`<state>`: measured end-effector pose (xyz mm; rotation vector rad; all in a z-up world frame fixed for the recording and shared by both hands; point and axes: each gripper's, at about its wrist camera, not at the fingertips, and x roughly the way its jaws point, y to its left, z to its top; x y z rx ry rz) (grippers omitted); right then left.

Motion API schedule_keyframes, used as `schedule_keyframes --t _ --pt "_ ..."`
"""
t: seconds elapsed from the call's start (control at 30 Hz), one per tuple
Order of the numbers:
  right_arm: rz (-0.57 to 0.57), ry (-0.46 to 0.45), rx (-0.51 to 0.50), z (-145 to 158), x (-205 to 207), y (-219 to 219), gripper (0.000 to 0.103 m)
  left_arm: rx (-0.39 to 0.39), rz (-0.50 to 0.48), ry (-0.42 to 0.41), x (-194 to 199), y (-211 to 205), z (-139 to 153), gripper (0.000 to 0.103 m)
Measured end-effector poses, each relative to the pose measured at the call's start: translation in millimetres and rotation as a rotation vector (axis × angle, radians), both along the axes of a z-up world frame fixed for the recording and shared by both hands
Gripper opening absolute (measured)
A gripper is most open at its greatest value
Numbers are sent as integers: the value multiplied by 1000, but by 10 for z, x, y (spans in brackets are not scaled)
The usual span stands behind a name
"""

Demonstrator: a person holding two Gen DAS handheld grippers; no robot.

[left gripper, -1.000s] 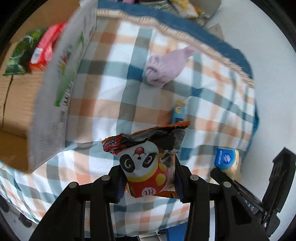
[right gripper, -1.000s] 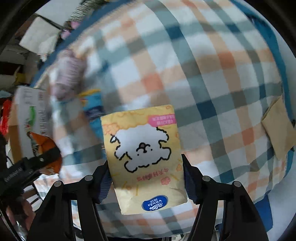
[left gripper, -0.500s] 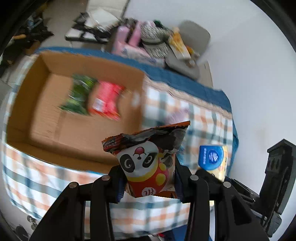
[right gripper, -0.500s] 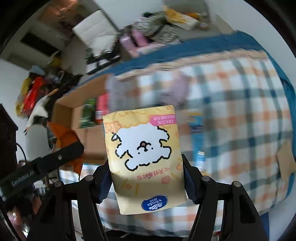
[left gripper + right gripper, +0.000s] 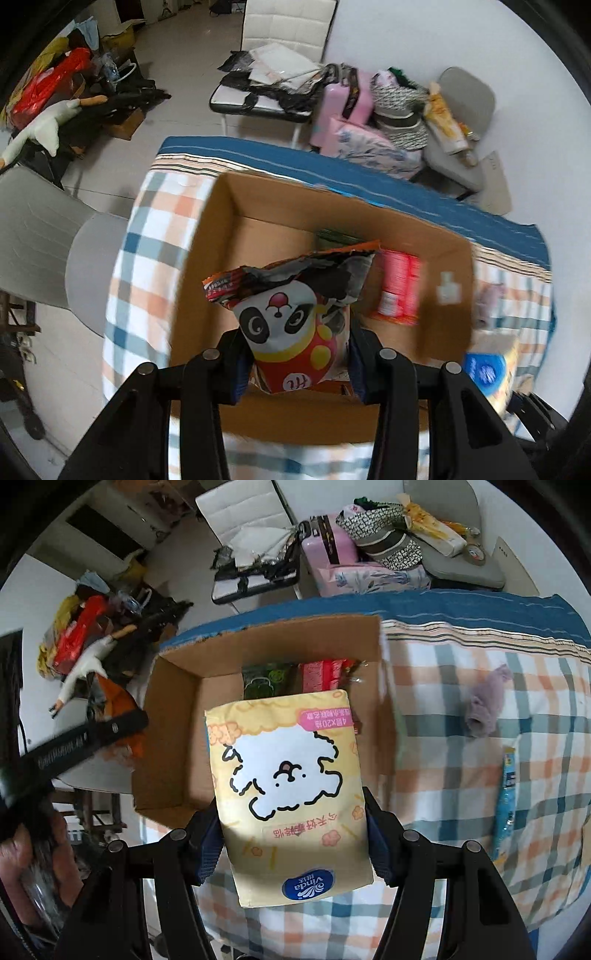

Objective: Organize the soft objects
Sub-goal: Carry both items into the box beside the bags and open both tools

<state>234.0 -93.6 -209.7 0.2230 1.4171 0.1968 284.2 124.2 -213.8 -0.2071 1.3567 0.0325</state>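
My left gripper (image 5: 295,360) is shut on a panda snack bag (image 5: 295,314) and holds it above the near side of an open cardboard box (image 5: 229,266). A red packet (image 5: 400,291) and a green packet (image 5: 332,236) lie inside the box. My right gripper (image 5: 293,834) is shut on a yellow tissue pack (image 5: 288,786) with a white dog drawing, held above the checked cloth in front of the box (image 5: 173,716). The tissue pack also shows in the left wrist view (image 5: 487,369) at the right.
The checked cloth (image 5: 461,686) carries a purple soft item (image 5: 485,705) and a blue packet (image 5: 508,794) right of the box. Chairs, a pink suitcase (image 5: 325,542) and bags stand on the floor beyond. A grey chair (image 5: 48,236) is at the left.
Both grippers have risen and swung left from over the cloth to over the box, each still holding its item. The box now fills the middle of both views.
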Motion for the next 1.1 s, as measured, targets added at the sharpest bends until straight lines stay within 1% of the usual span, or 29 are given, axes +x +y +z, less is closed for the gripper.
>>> schedule_keyframes --t 0.07,0.2,0.4,0.53,0.67,0.77,0.87,0.9,0.93,0.97,1.03,1.07,1.1 --pt "1 11 -39 -119 43 131 68 16 -20 21 122 76 -144 39" --pt "-3 44 -107 -401 147 284 68 37 -67 78 382 100 -495 39" --pt "-28 107 -172 -828 265 332 68 55 -126 149 664 27 -929 39" --pt "-34 134 -198 -996 303 353 68 53 -162 175 747 -53 -1074 40" --pt "-35 150 -218 -1112 334 353 69 64 -162 199 819 -84 -1131 43" --pt "-42 150 -211 -1128 350 346 69 41 -146 213 830 -69 -1144 44" --pt "-45 146 -214 -1105 360 347 69 46 -145 202 800 -58 -1091 49" --pt "-44 145 -214 -1090 364 349 69 45 -147 198 786 -58 -1071 54" --pt "-42 145 -215 -1080 363 347 72 49 -150 191 770 -57 -1043 56" --pt "-42 145 -216 -1067 357 342 78 53 -151 184 751 -53 -1018 58" --pt "-42 141 -216 -1031 346 339 84 60 -150 175 707 -35 -962 82" --pt "-42 141 -213 -1019 337 336 89 63 -148 169 683 -24 -935 85" --pt "-41 141 -210 -1004 325 335 93 64 -148 157 647 -17 -901 86"
